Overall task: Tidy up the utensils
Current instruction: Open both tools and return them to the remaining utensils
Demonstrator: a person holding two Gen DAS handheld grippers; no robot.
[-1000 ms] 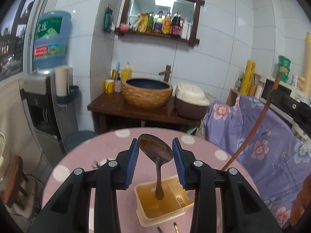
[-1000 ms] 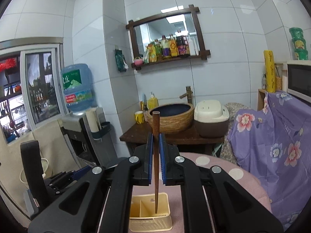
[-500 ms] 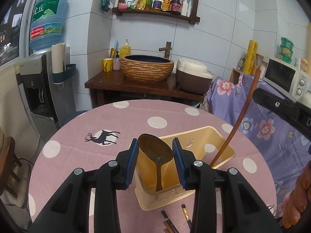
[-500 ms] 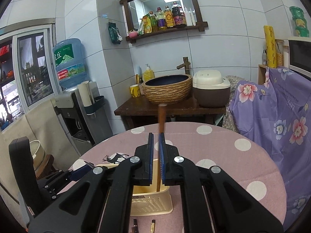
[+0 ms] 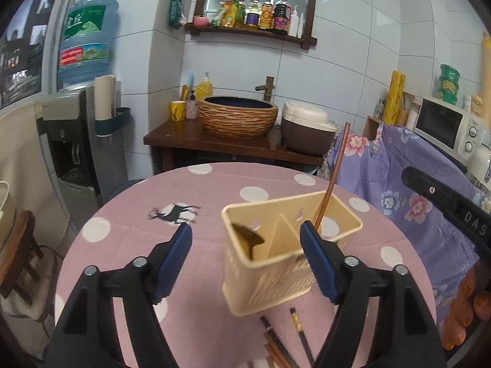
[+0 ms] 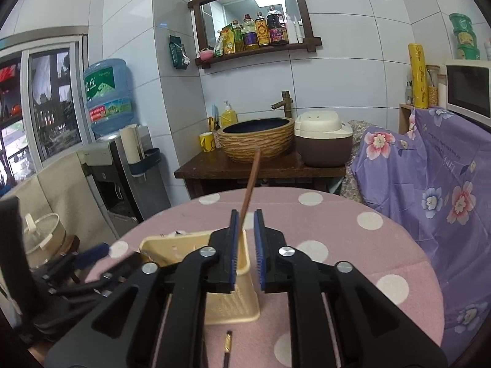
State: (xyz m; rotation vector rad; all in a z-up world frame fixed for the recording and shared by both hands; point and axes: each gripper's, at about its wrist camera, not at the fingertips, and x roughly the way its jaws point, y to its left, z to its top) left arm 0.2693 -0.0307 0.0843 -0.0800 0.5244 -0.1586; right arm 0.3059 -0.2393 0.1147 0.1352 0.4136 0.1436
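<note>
The left claw [image 5: 245, 253] is open, its blue pads wide apart and holding nothing. The cream utensil holder [image 5: 285, 263] stands on the pink dotted worktop [image 5: 196, 190] directly ahead of it, between the two pads in the left wrist view. A dark wooden spoon [image 5: 247, 237] sits bowl-up in the holder's left compartment, clear of both pads. A long brown stick [image 5: 333, 181] leans out of the right compartment, tilted to the right.

The right claw [image 6: 245, 250] has its pads parted by a narrow gap. The stick [image 6: 250, 184] rises just in front of the left pad; whether it touches that pad cannot be told.

Only the left wrist view shows the spoon, the divider between compartments and several chopsticks [image 5: 280, 342] lying on the worktop near the holder's base. The right wrist view shows one chopstick [image 6: 227, 349] below the holder [image 6: 228, 305], and the left claw at the lower left, beside the holder.
</note>
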